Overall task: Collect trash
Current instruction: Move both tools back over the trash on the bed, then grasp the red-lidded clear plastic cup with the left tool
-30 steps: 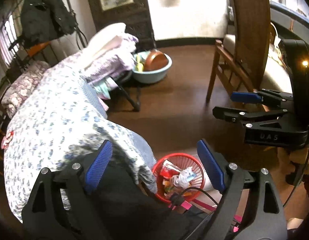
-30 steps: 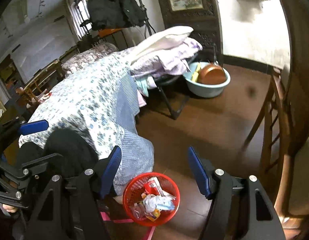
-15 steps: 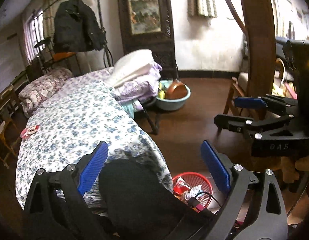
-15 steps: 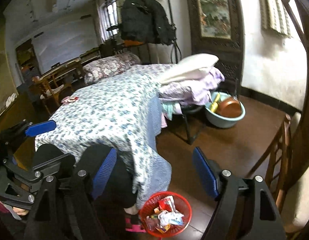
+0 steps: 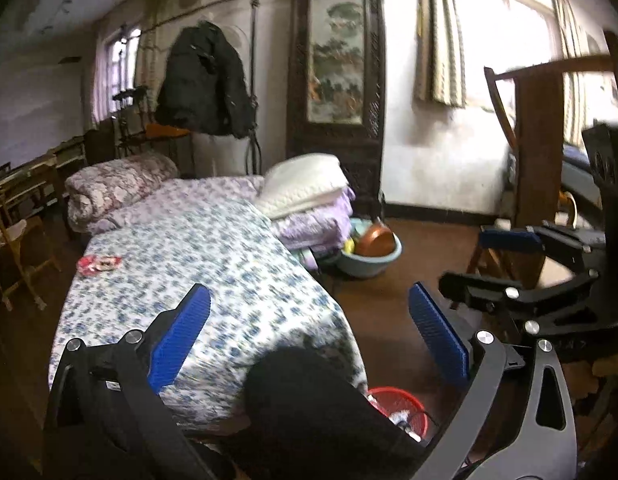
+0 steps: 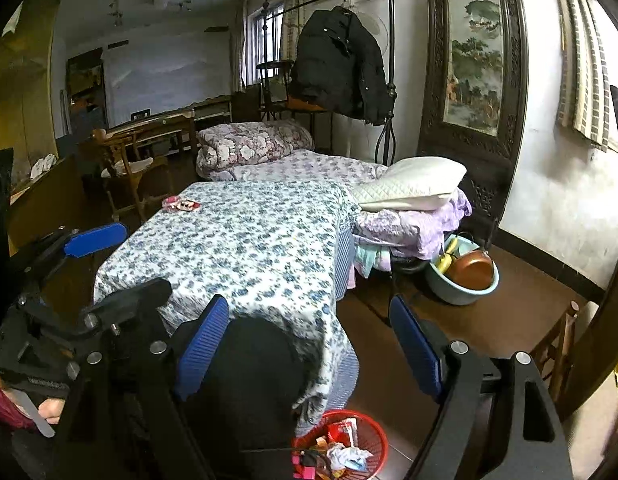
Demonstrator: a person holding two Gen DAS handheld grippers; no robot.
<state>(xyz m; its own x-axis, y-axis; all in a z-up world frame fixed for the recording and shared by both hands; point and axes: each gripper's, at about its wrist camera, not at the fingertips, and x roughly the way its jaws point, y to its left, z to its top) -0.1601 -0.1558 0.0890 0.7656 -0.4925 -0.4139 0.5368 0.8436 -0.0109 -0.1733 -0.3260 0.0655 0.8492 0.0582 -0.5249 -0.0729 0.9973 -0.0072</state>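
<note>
— Both views had lifted since the earlier frames, hadn't they? What changed?

— Yes. A second before, the red plastic mesh basket of trash sat between the blue pads; now it lay low at the bottom edge of both views, on the brown floor by the corner of the bed, and more of the room showed above it.

— And the tools?

— The left tool stood wide with its jaws opening, nothing between them. The right tool was wide too, jaws opening, also empty. Each showed in the other's view, off to the side.

— Where was the trash?

— Crumpled wrappers and white paper filled the basket. A small red and white wrapper lay on the blue floral bedspread, near the far left edge of the bed, well apart from both tools.

— Any writing to read?

— Dim lettering showed on the left tool's black frame in the right wrist view, too small to make out. The wrapper's print was also unreadable.

— Anything else?

— A white pillow on folded lilac bedding, a light blue plastic basin holding a copper-coloured pan, and a black jacket on the iron bed frame.
</note>
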